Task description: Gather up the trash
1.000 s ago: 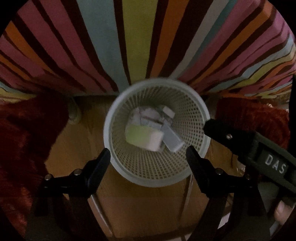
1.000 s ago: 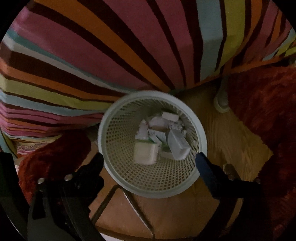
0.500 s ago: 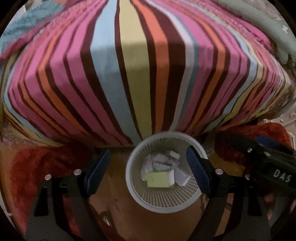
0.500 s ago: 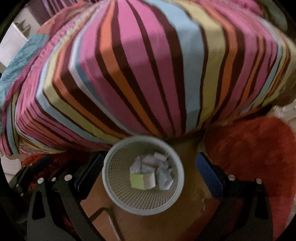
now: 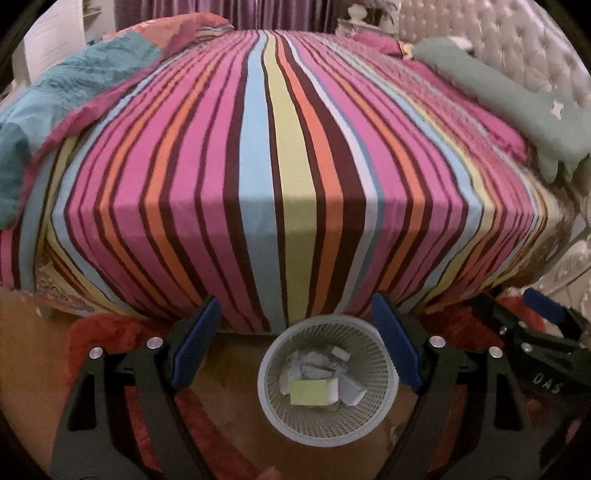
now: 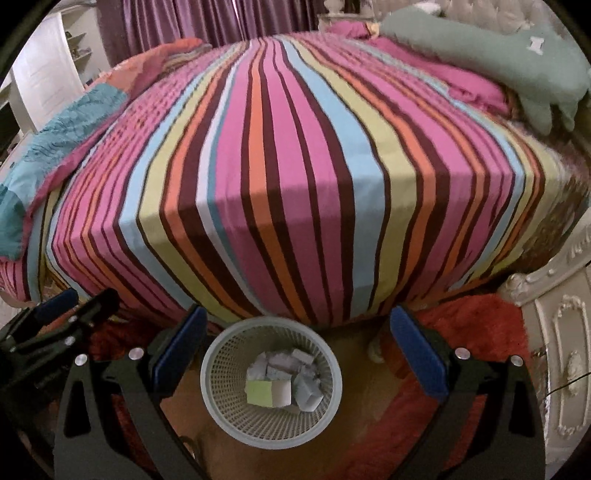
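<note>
Both grippers, left gripper (image 5: 295, 347) and right gripper (image 6: 295, 350), hang wide open and empty above the trash basket (image 5: 328, 430).
Paper scraps (image 5: 314, 391) sit inside basket on floor at foot of striped bed (image 5: 288, 166); drop step looks done; no loose trash in sight, next move likely calls for scanning elsewhere.

A home bedroom: a bed (image 5: 295, 155) under a striped sheet, tufted headboard (image 5: 517, 48), green pillow (image 6: 498, 44), purple curtains (image 6: 192, 22), red shag rug (image 6: 480, 332).
</note>
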`<move>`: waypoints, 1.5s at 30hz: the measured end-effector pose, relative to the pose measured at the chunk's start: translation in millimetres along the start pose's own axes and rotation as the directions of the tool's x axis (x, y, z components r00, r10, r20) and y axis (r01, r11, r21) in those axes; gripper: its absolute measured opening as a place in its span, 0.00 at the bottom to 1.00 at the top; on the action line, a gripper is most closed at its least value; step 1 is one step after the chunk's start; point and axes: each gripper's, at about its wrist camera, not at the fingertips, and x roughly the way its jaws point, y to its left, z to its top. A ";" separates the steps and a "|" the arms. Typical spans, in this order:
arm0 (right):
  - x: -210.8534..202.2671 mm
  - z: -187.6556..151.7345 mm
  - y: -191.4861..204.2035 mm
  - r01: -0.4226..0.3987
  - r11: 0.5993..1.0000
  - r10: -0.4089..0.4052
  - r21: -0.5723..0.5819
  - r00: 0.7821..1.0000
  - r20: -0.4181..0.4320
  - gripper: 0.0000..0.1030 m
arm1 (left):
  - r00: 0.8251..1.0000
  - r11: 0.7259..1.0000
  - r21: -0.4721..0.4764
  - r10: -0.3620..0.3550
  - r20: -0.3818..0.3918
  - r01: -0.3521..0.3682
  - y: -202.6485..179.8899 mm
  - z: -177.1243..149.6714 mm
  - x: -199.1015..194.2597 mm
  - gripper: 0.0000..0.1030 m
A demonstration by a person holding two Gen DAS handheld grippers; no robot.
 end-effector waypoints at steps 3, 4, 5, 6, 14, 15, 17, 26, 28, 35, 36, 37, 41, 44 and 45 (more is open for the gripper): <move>-5.7 0.0 2.8 -0.007 1.000 0.007 0.000 1.000 0.025 0.93 | 0.999 1.000 -0.003 -0.006 0.040 0.006 -2.2 3.6 -17.8 0.79; -7.6 0.2 3.5 -0.006 1.000 0.007 -0.003 0.999 0.033 0.93 | 0.999 1.000 0.005 -0.001 0.054 0.001 -4.3 3.6 -22.9 0.79; -10.6 0.7 4.5 -0.005 1.000 0.005 -0.007 0.999 0.040 0.93 | 0.998 1.000 0.011 0.004 0.066 -0.005 -5.9 3.3 -27.5 0.79; -14.2 1.0 5.6 -0.002 1.000 0.003 -0.015 0.999 0.053 0.93 | 0.996 1.000 0.021 0.013 0.085 -0.015 -8.8 3.0 -33.5 0.79; -37.3 3.3 4.6 0.008 1.000 -0.007 -0.012 0.994 0.113 0.93 | 0.990 0.999 0.053 -0.009 0.139 0.002 -19.7 3.0 -56.3 0.79; -40.8 3.4 3.9 0.012 1.000 -0.011 -0.011 0.992 0.125 0.93 | 0.989 0.998 0.057 -0.010 0.147 0.002 -20.8 3.0 -58.9 0.79; -45.7 2.6 3.1 0.022 1.000 -0.020 -0.011 0.990 0.142 0.93 | 0.986 0.998 0.060 -0.014 0.166 0.004 -22.6 3.0 -64.8 0.79; -61.0 2.4 5.0 0.038 0.999 -0.037 -0.003 0.980 0.197 0.93 | 0.979 0.997 0.069 0.004 0.206 -0.018 -26.7 2.9 -80.5 0.79; -64.9 2.9 7.0 0.039 0.999 -0.037 -0.005 0.976 0.214 0.93 | 0.976 0.998 0.066 -0.002 0.216 -0.012 -25.6 3.9 -84.7 0.79; -77.1 4.5 9.5 0.052 0.999 -0.047 -0.012 0.964 0.261 0.93 | 0.971 0.998 0.064 -0.001 0.238 -0.014 -26.2 4.8 -94.5 0.79; -78.4 4.8 9.3 0.054 0.998 -0.048 -0.013 0.963 0.266 0.93 | 0.971 0.998 0.066 0.001 0.237 -0.017 -26.8 4.7 -94.6 0.79; -79.3 4.8 9.0 0.054 0.998 -0.049 -0.014 0.961 0.270 0.93 | 0.971 0.997 0.070 0.002 0.239 -0.020 -27.6 4.7 -95.1 0.79; -81.6 5.7 7.6 0.063 0.998 -0.056 -0.016 0.956 0.288 0.93 | 0.968 0.995 0.085 0.021 0.251 -0.044 -29.8 4.9 -97.5 0.79; -80.7 6.5 5.9 0.062 0.998 -0.057 -0.009 0.956 0.288 0.93 | 0.964 0.994 0.090 0.038 0.263 -0.063 -29.7 5.5 -98.9 0.79; -79.9 6.9 5.1 0.061 0.998 -0.057 -0.005 0.956 0.287 0.93 | 0.964 0.994 0.088 0.036 0.262 -0.061 -28.9 5.8 -99.0 0.79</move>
